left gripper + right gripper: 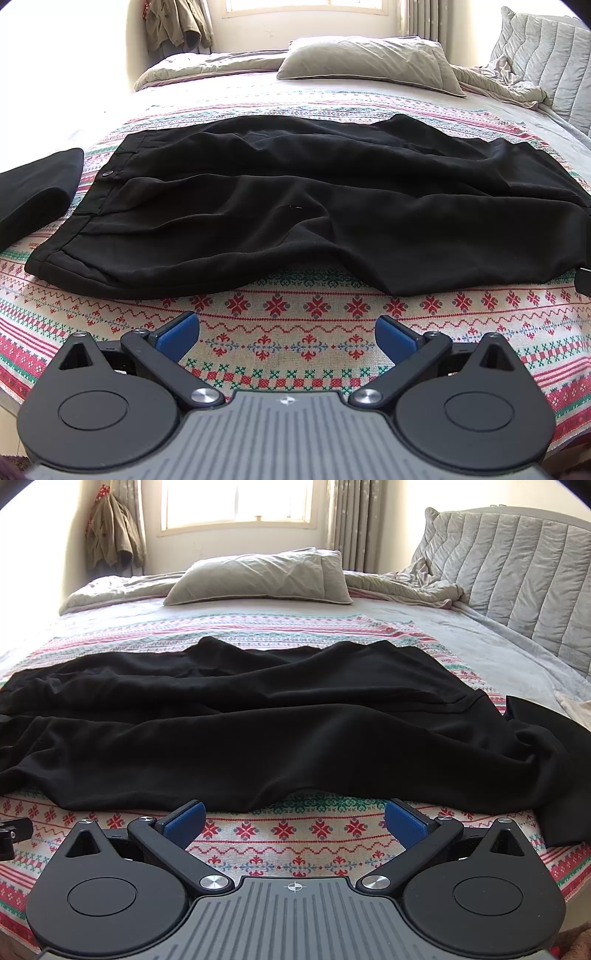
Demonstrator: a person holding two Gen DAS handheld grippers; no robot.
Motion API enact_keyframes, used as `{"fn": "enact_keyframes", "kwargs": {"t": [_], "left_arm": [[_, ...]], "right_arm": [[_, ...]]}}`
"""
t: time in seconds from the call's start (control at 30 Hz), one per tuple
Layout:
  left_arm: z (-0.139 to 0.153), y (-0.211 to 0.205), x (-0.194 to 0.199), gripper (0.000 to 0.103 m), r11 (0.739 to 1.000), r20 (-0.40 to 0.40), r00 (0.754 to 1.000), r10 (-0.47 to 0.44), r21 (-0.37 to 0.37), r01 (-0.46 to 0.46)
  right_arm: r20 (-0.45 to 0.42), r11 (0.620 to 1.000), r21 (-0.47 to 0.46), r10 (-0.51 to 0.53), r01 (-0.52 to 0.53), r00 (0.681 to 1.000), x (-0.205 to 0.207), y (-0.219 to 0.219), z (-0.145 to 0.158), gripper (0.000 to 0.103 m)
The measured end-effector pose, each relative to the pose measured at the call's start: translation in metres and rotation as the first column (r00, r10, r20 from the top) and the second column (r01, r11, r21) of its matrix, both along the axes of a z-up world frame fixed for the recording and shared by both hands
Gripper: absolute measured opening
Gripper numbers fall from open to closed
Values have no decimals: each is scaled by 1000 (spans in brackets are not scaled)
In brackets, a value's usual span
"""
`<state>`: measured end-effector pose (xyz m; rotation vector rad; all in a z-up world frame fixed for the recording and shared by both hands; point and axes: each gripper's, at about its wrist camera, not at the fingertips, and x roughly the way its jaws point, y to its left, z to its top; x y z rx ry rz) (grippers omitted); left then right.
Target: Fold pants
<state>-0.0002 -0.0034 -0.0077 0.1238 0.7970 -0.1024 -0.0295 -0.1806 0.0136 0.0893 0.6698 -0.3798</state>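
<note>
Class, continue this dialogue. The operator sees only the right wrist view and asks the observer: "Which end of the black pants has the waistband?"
Observer: The left end; the waistband of the pants shows a button.
Operator: Anything beyond that end?
Observer: A separate folded black garment lies left of the waistband, apart from it.
Operator: Is the left claw holding anything?
Observer: No. The left claw is open over the patterned blanket, short of the pants.
</note>
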Motion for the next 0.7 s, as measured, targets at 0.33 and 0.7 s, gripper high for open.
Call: {"fn": "enact_keyframes", "kwargs": {"t": [0.33, 0.7], "left_arm": [[0, 0, 1, 103, 1000, -2, 1000, 0, 1, 0], [0, 2, 1, 103, 1000, -3, 1000, 6, 2, -6]], "right_arm": [[-2, 1000, -4, -6, 6, 1000, 0, -2, 1, 103], [-4, 1000, -8, -13, 13, 1000, 0, -2, 1, 103]]}}
